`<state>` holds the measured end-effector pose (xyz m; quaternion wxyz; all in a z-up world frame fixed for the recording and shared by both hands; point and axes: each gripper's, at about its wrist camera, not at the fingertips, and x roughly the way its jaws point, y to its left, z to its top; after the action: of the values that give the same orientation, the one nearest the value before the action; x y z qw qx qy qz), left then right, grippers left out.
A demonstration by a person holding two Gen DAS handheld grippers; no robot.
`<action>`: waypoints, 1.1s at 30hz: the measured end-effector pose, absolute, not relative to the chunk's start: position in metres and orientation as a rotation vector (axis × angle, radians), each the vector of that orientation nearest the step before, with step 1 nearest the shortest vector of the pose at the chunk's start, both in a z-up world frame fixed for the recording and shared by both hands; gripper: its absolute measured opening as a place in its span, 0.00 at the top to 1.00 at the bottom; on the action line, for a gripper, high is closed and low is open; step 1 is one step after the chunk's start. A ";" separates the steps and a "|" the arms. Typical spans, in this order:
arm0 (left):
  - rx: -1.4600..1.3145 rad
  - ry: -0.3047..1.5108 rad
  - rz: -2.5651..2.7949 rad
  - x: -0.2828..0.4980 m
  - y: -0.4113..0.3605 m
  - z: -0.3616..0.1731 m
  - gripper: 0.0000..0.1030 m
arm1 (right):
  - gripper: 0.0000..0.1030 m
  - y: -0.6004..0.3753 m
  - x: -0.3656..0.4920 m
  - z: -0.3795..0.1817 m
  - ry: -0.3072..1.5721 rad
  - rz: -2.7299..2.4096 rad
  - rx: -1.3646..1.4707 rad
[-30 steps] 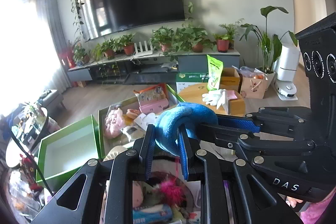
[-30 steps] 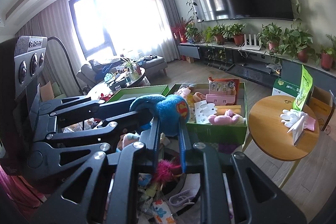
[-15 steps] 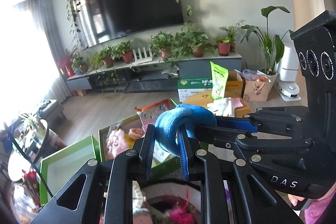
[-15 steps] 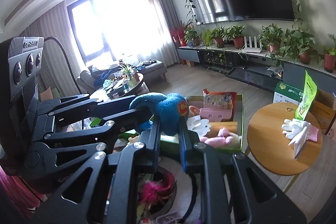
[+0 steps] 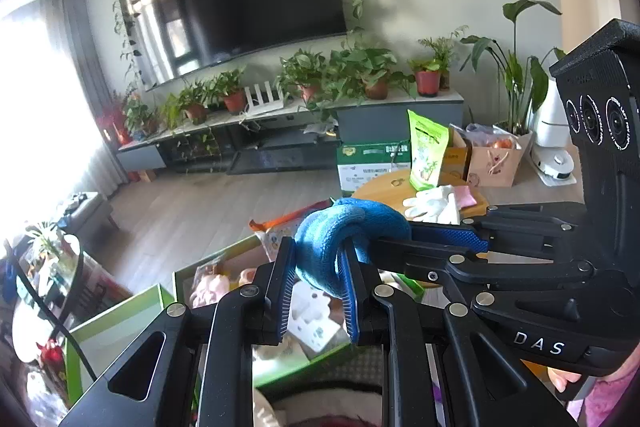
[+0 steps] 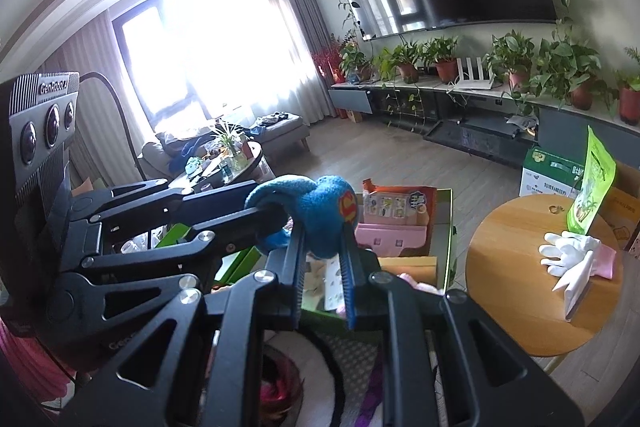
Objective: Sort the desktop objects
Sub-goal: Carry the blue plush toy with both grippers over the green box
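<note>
Fleece, bright blue, is pinched at once by both grippers: the left gripper (image 5: 316, 291) has its fingers narrowed on one fold of the blue fleece toy (image 5: 340, 239), and the right gripper (image 6: 324, 263) is clamped on the rounder end, where a small red and yellow badge (image 6: 347, 205) shows. The toy hangs in the air between them, above the green cardboard box (image 6: 450, 227).

That box is open and crowded. At its far edge an orange printed packet (image 6: 400, 205) stands upright, with a pink plastic piece (image 6: 394, 237) just in front of it. Nearer lie a tan flat carton (image 6: 408, 265), a white printed card (image 6: 332, 283) and a pale pink soft toy (image 5: 210, 285). Beside it sits a second green box (image 5: 116, 327), its pale inside bare in the part that shows.

To the right stands a round wooden bench (image 6: 508, 267). Near its far edge a green pouch (image 6: 592, 195) stands upright; white gloves (image 6: 568, 253) lie by it, on a pink cloth (image 6: 604, 261).

Lower down, a dark-rimmed round basket (image 6: 336, 387) holds something with magenta fluff (image 6: 276, 393); the rest is hidden.
</note>
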<state>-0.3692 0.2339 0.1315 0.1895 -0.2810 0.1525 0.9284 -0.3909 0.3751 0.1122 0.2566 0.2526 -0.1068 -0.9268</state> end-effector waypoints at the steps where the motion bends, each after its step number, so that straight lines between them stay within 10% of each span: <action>1: -0.795 0.428 2.607 -0.373 0.235 0.130 0.80 | 0.83 0.376 -0.396 0.110 -0.293 -2.515 0.689; 33: -1.011 0.440 2.537 -0.476 0.266 0.054 0.83 | 0.83 0.405 -0.503 0.034 -0.451 -2.487 0.869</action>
<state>-0.4761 0.2656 0.0543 0.1866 -0.3589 0.1564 0.9010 -0.5028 0.4053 0.0336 0.2323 0.3163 -0.1640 -0.9050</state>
